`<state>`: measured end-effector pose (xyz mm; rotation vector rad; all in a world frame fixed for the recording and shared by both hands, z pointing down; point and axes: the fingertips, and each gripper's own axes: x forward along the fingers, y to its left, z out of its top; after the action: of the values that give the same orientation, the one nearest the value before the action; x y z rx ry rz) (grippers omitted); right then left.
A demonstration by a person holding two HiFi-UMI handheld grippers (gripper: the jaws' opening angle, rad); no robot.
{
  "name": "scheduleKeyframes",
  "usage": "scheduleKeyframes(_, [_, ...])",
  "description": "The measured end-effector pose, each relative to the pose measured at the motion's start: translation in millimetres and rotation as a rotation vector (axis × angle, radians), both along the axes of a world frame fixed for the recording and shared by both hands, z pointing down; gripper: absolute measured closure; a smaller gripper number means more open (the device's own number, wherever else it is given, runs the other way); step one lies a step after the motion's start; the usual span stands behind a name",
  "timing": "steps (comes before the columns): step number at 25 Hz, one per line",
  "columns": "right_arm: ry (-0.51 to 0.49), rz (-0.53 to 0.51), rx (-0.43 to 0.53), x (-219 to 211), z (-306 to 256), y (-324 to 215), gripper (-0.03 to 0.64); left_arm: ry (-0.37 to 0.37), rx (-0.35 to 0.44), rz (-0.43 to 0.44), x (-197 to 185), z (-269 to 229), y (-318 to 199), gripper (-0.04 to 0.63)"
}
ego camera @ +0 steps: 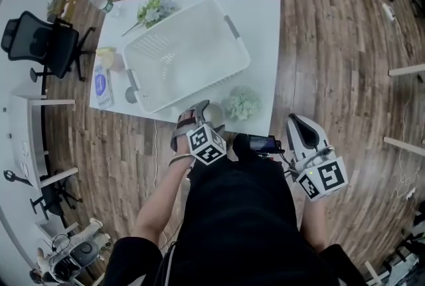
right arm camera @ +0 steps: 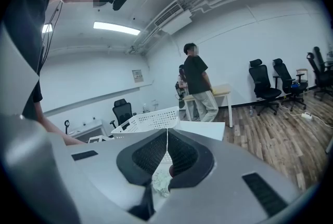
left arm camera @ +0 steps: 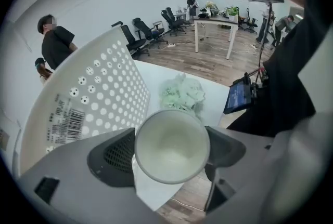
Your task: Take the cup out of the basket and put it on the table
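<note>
A pale paper cup sits between the jaws of my left gripper, mouth toward the camera and empty inside. In the head view that cup is at the table's near edge, outside the white perforated basket, with my left gripper shut on it. Whether the cup touches the tabletop I cannot tell. The basket wall stands just left of the cup. My right gripper hangs off the table's right side over the floor, and its jaws are shut with nothing in them.
A pale green flower bunch lies right of the cup on the white table. Another flower bunch, a bottle and a packet lie along the far and left sides. An office chair stands left of the table.
</note>
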<state>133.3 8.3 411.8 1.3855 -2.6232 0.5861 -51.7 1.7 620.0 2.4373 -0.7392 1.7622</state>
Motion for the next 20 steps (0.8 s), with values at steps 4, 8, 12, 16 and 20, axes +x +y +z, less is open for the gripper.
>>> scheduleKeyframes(4, [0.000, 0.006, -0.002, 1.0, 1.9, 2.8, 0.591, 0.002, -0.056, 0.019, 5.3, 21.9, 1.9, 0.173])
scheduleKeyframes(8, [0.000, 0.004, -0.001, 1.8, 2.9, 5.9, 0.591, 0.007, -0.076, 0.010, 5.9, 28.8, -0.6, 0.173])
scheduleKeyframes(12, [-0.001, 0.002, 0.002, 2.2, 1.5, 5.9, 0.591, 0.003, -0.077, 0.010, 6.9, 28.8, -5.2, 0.173])
scheduleKeyframes(16, [-0.005, -0.002, 0.008, 0.4, 0.2, 5.1, 0.591, -0.002, -0.073, 0.007, 5.2, 29.6, -6.3, 0.173])
scheduleKeyframes(20, [-0.003, -0.003, 0.009, 1.8, -1.4, 6.2, 0.591, 0.008, -0.054, 0.010, 7.0, 27.3, -5.2, 0.173])
